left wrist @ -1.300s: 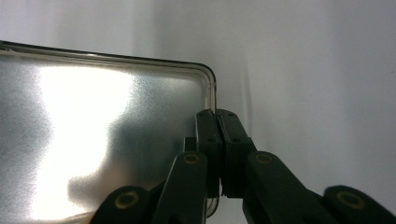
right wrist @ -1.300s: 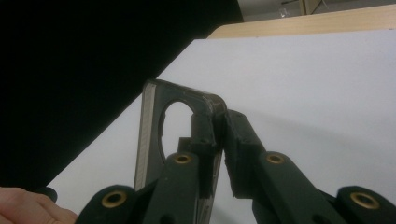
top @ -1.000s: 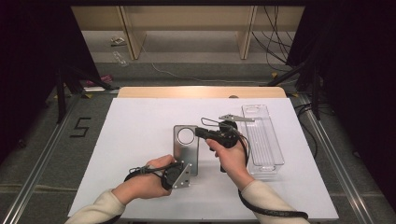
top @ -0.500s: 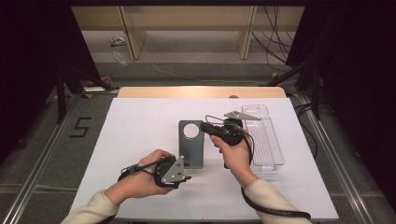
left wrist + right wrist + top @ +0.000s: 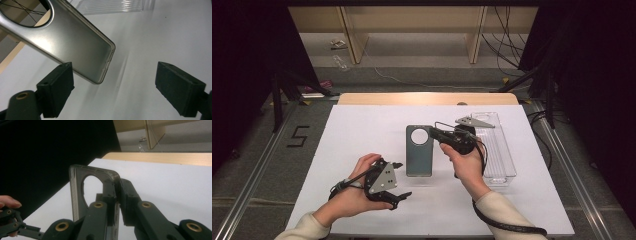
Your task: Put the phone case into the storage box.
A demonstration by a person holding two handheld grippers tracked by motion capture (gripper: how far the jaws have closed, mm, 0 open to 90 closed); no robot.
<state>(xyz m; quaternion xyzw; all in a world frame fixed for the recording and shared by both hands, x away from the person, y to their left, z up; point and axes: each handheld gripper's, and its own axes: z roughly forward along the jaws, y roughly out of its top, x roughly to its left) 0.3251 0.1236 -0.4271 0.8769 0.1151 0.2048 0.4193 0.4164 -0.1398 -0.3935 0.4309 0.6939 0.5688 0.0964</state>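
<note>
A grey translucent phone case [image 5: 419, 155] with a round camera hole hangs a little above the white mat [image 5: 362, 130], casting a shadow under its near end. My right gripper [image 5: 435, 134] is shut on its top right edge beside the hole; in the right gripper view the jaws pinch the case [image 5: 76, 185] rim at the gripper [image 5: 117, 195]. My left gripper [image 5: 400, 180] stands open just below and left of the case's near end. In the left gripper view the case [image 5: 67, 40] corner hovers above the left jaw, not between the gripper [image 5: 117, 90] jaws.
A clear plastic tray [image 5: 498, 150] lies on the mat right of the right hand, also at the top of the left gripper view as the tray [image 5: 112, 6]. The wooden table edge [image 5: 427, 98] runs along the far side. The left hand [image 5: 8, 203] shows low left in the right gripper view.
The right gripper has lifted the case and carried it slightly right. The left gripper has drawn back to the left, away from the case's near end.
</note>
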